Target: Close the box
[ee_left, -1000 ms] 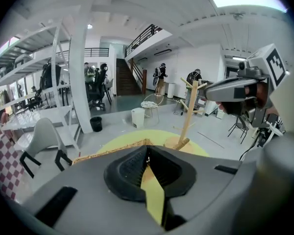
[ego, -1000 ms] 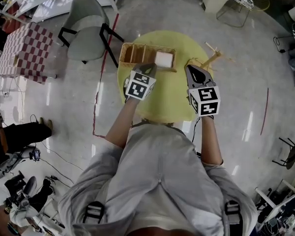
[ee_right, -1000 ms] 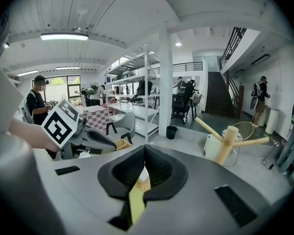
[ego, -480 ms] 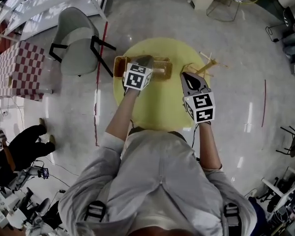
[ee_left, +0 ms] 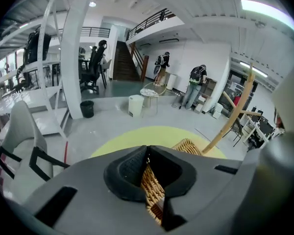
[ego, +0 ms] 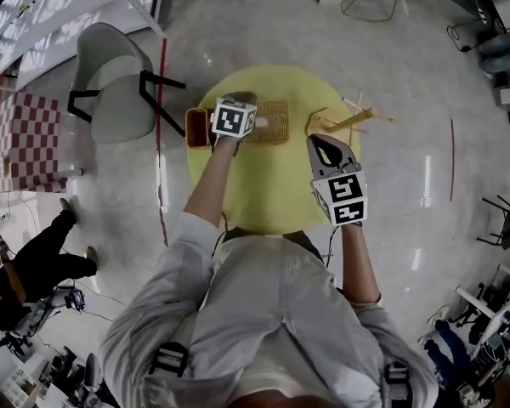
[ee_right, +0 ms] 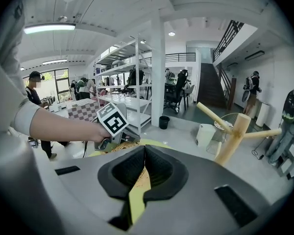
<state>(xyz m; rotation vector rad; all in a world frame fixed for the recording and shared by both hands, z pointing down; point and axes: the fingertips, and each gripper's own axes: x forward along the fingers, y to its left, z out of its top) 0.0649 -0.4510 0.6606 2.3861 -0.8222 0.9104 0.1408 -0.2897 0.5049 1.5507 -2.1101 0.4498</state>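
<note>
A wicker box (ego: 272, 124) lies at the far side of the round yellow table (ego: 272, 189). Its woven lid (ee_left: 152, 187) covers most of it; a strip at the left end (ego: 195, 126) still shows inside. My left gripper (ee_left: 147, 151) is shut on the lid's wicker edge and hangs over the box's middle (ego: 240, 102), so its marker cube hides that part. My right gripper (ego: 323, 140) hovers above the table's right half, apart from the box. Its jaws (ee_right: 144, 148) are shut with nothing in them, and only the yellow tabletop shows through the gap.
A branched wooden stand (ego: 354, 117) rises at the table's far right, close to the right gripper. A grey chair (ego: 110, 92) stands left of the table, beside a red line on the floor. People and shelving are in the hall's background.
The left gripper has moved away from me across the box, carrying the lid over the open compartments and the white thing inside. The right gripper has stayed over the table's right side.
</note>
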